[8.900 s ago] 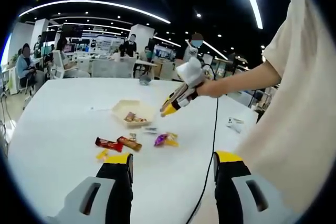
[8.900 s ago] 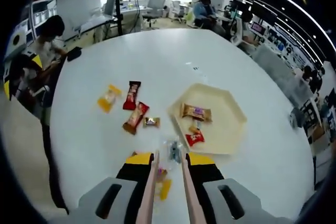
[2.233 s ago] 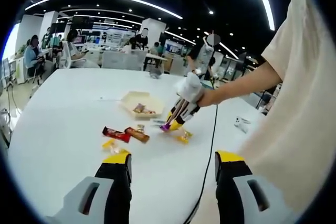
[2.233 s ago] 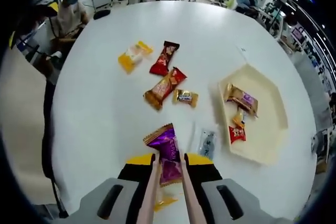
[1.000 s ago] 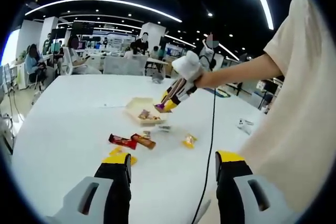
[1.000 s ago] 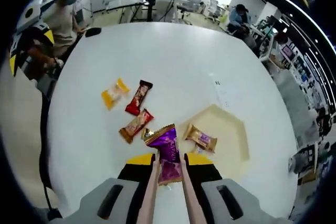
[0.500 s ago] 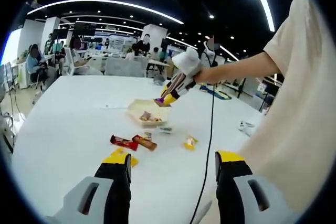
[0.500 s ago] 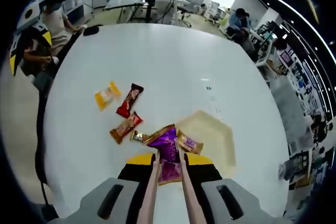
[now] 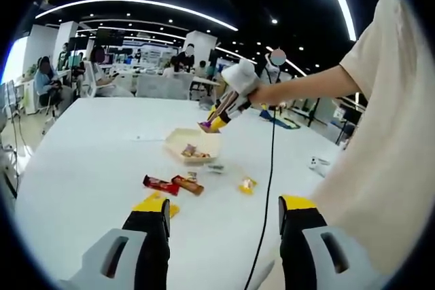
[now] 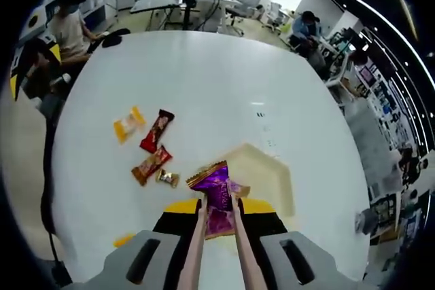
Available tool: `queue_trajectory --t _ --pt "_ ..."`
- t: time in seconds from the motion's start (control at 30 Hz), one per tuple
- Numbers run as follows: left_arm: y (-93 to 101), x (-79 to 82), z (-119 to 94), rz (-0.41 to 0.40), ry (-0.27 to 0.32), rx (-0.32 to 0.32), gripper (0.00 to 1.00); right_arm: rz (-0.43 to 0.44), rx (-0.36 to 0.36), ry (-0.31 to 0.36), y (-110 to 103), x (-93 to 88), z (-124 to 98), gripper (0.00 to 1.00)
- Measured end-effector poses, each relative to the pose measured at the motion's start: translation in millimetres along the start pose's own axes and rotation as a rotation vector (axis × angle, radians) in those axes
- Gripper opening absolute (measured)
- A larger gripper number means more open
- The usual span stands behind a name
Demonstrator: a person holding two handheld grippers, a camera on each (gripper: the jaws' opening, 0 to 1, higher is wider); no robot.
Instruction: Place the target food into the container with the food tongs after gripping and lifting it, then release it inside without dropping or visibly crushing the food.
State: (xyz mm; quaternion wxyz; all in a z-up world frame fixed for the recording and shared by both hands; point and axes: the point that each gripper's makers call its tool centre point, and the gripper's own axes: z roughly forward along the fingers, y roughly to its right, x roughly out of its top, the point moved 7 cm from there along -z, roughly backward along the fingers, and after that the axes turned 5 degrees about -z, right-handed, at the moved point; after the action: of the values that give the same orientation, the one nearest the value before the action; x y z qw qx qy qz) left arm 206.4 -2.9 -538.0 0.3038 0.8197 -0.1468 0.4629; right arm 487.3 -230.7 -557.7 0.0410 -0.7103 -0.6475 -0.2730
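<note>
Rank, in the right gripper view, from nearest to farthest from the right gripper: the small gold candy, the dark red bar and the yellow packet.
Measured from the right gripper, which holds tongs shut on a purple packet:
1. Small gold candy, just left of the tongs.
2. Dark red bar, farther up and left.
3. Yellow packet, farthest, at the left end of the group.

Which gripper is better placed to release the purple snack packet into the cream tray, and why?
Right. The right gripper, through the tongs, holds the purple packet above the tray; the left gripper is open, well short of it.
</note>
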Motion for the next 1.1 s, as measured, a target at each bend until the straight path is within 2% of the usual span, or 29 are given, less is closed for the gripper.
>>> queue_trajectory --t 0.77,1.1 --pt "-4.1 -0.6 5 -0.014 -0.016 0.007 0.65 0.010 -0.036 -0.006 33 -7.2 4 0.20" --pt "-5.8 3.3 9 -0.015 -0.007 0.016 0.68 0.015 -0.037 -0.016 40 -14.8 6 0.20"
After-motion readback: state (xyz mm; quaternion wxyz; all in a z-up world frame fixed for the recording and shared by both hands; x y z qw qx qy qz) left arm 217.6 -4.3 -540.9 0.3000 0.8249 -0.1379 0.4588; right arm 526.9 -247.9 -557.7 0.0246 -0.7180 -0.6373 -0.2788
